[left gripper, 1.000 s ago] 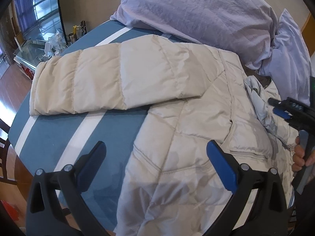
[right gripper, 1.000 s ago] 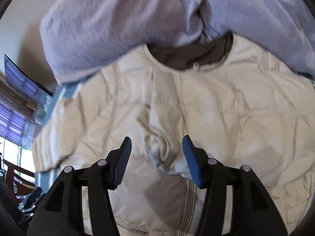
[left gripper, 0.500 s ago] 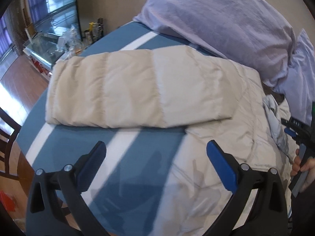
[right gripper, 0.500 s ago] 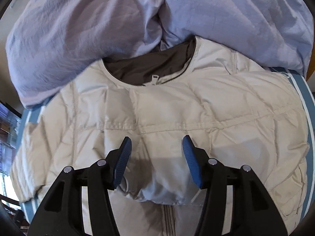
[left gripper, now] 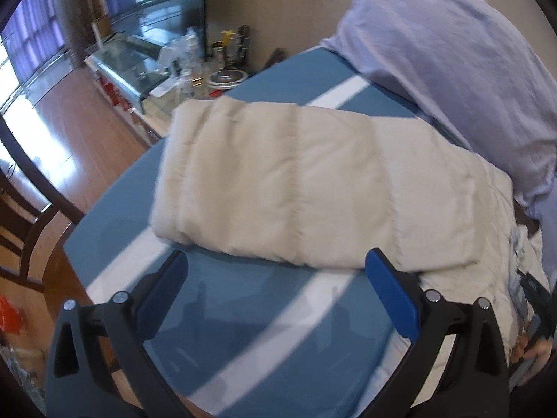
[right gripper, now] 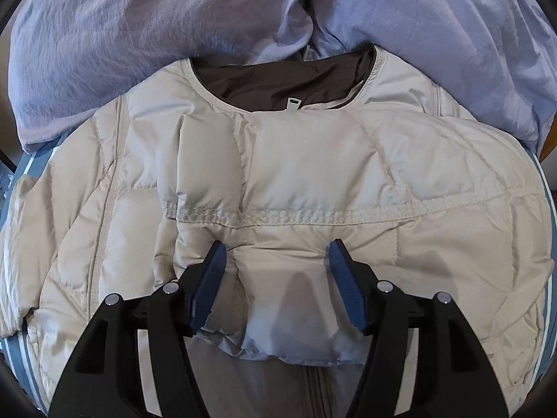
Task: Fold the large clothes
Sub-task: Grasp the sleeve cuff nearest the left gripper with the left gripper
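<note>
Left gripper (left gripper: 278, 284) jaws wide, empty; right gripper (right gripper: 276, 268) jaws straddle jacket (right gripper: 348, 181) cuff, unclamped.

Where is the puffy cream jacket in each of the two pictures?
Left wrist: the puffy cream jacket stretches one sleeve across the middle.
Right wrist: it fills the middle, collar at top.
Shared landmark: the purple bedding lies just past the jacket in both.

Daylight from windows (left gripper: 31, 45) on my left, glare on the floor (left gripper: 45, 132). Left view motion-blurred, right sharp. Soft shadows under both tools, heavy fisheye bending, dark corners.
</note>
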A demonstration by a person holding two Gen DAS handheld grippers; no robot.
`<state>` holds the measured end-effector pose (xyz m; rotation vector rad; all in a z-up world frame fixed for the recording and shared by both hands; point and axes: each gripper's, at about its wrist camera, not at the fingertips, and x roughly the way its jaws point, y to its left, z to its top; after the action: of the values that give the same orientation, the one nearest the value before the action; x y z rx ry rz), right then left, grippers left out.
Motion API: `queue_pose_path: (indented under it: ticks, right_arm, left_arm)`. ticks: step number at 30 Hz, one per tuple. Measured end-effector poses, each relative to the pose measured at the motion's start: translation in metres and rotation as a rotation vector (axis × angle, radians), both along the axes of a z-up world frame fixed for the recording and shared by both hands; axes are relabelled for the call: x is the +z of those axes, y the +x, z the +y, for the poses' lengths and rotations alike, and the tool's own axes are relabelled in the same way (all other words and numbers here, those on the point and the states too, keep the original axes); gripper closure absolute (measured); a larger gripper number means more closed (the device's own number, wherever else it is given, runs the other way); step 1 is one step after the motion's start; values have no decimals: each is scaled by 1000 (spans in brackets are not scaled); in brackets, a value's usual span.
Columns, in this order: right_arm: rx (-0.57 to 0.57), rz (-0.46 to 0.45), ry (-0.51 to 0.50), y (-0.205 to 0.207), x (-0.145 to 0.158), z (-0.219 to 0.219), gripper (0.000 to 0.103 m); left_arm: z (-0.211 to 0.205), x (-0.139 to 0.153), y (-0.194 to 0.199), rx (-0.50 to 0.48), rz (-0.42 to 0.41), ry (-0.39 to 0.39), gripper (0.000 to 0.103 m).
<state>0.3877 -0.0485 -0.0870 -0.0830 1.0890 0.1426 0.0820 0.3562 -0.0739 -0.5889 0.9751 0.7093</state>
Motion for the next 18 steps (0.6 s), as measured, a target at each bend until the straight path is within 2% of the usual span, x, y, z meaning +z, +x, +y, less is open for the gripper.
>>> queue_pose_path:
  ticks: [8,13,17,18]
  right_arm:
    - [0,-2,1,3,-1,0,38]
    - [-7,2,2,0,0,-1,38]
    - [-6,4,5,0,1,-1,38]
    - [-6,4,5,0,1,-1,38]
  left_arm:
    - [51,-9,-25,139,1,-24,2]
    - [80,-24,-36,215,-9,-100,2]
    - [92,-38,-39,242,-1,-157,13]
    - [92,-38,-39,240,-1,-149,14]
